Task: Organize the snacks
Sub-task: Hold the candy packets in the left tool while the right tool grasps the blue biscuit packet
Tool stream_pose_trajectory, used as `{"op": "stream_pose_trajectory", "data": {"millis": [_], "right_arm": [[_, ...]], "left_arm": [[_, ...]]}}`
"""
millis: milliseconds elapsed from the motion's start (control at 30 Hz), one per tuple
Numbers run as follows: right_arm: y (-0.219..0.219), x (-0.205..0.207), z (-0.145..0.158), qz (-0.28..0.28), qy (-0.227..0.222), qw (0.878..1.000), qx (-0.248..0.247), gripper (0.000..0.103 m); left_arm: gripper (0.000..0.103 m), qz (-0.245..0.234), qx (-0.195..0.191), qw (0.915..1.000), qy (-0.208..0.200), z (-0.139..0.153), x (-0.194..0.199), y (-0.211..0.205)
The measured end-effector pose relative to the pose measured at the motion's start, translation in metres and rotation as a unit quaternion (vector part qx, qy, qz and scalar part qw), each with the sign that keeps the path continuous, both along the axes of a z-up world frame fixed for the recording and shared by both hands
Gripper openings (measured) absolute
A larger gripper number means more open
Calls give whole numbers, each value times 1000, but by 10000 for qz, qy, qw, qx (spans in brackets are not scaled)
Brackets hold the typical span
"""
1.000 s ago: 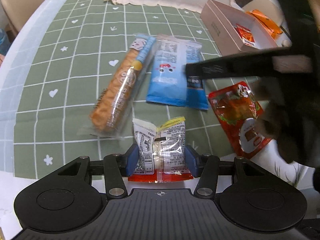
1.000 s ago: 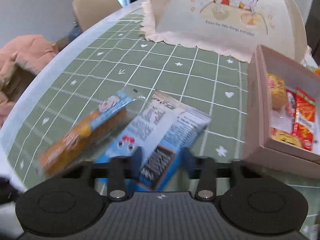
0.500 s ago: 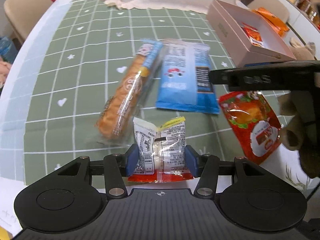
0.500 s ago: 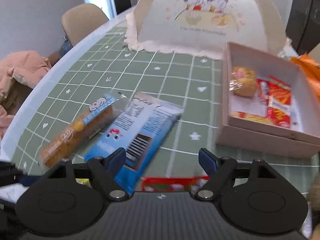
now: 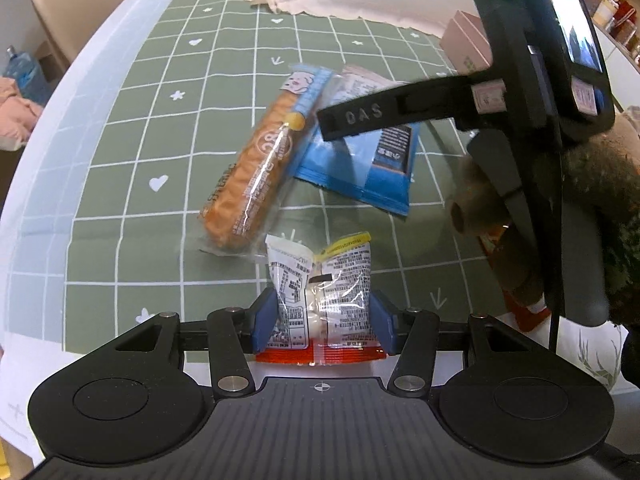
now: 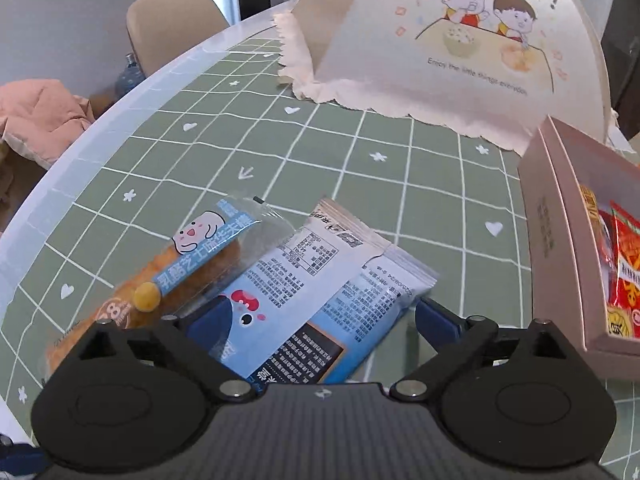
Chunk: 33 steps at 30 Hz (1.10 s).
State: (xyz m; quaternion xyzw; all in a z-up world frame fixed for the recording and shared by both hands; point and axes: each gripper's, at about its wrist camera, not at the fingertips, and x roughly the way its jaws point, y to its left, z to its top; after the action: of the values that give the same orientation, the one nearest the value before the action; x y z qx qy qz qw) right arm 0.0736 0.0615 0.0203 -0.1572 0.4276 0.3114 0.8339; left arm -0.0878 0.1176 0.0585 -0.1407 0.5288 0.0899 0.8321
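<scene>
My left tool (image 5: pixel 322 318) grips a small clear-wrapped snack packet (image 5: pixel 322 298), held upright just above the tabletop (image 5: pixel 132 184). My right tool (image 6: pixel 320 320) is opening, its jaws wide on either side of the blue snack pouch (image 6: pixel 316 300) without pressing it. Beside the pouch lies the long orange pastry stick (image 6: pixel 180 280). Farther right stands the pink box (image 6: pixel 552 240) holding red packets.
</scene>
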Motion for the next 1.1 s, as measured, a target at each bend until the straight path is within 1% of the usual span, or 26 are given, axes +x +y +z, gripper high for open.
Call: {"op": "stream_pose_trajectory", "data": {"millis": [33, 100, 133, 167, 200, 267, 333, 400, 533, 667, 800, 933, 967, 1000, 1033, 1067, 1100], "right_arm": [[2, 2, 2, 10, 137, 9999, 18, 98], [1, 8, 4, 40, 652, 9974, 303, 97], [0, 10, 3, -9, 794, 9961, 396, 95], [1, 9, 1, -4, 823, 9961, 328, 94], [2, 5, -1, 106, 698, 9973, 204, 90], [0, -5, -1, 426, 429, 9982, 14, 89], [-9, -9, 1, 558, 336, 9979, -70, 88], [-23, -10, 2, 541, 250, 9981, -163, 88], [-49, -6, 6, 332, 14, 9988, -351, 88], [-63, -4, 16, 212, 138, 9997, -61, 88], [-58, 4, 15, -335, 372, 9986, 186, 88], [-36, 17, 7, -964, 483, 9937, 296, 88], [-27, 20, 2, -1019, 522, 9931, 241, 88], [-19, 22, -4, -1020, 506, 9934, 137, 93], [-11, 23, -9, -968, 352, 9947, -37, 97], [-5, 20, -11, -897, 212, 9956, -168, 97], [-4, 18, -10, -802, 137, 9965, -194, 96]], "left_arm": [[56, -8, 2, 10000, -4, 1, -1, -1], [56, -15, 17, 10000, -4, 1, 0, -6], [56, -25, 27, 10000, -1, 1, 0, -8], [56, -46, 34, 10000, 3, 0, 2, -6], [56, -57, 41, 10000, 2, 0, 3, -6], [56, -75, 57, 10000, -8, 2, 2, -6], [56, -91, 78, 9999, -17, 3, 2, -8], [56, -104, 119, 9999, -38, 3, 2, -9], [56, -97, 190, 9998, -67, 5, 2, -11], [56, -105, 202, 9997, -98, 4, 2, -11], [56, -112, 162, 9998, -103, 0, 1, -8], [56, -67, 83, 9999, -40, -3, -1, -4], [56, -50, 59, 10000, -30, -4, -2, -2], [56, -33, 25, 10000, -26, -4, -4, 0], [56, -21, -1, 10000, -35, -3, -5, 0], [56, -14, -30, 10000, -50, -2, -6, 1], [56, -7, -62, 10000, -62, -1, -7, 2]]}}
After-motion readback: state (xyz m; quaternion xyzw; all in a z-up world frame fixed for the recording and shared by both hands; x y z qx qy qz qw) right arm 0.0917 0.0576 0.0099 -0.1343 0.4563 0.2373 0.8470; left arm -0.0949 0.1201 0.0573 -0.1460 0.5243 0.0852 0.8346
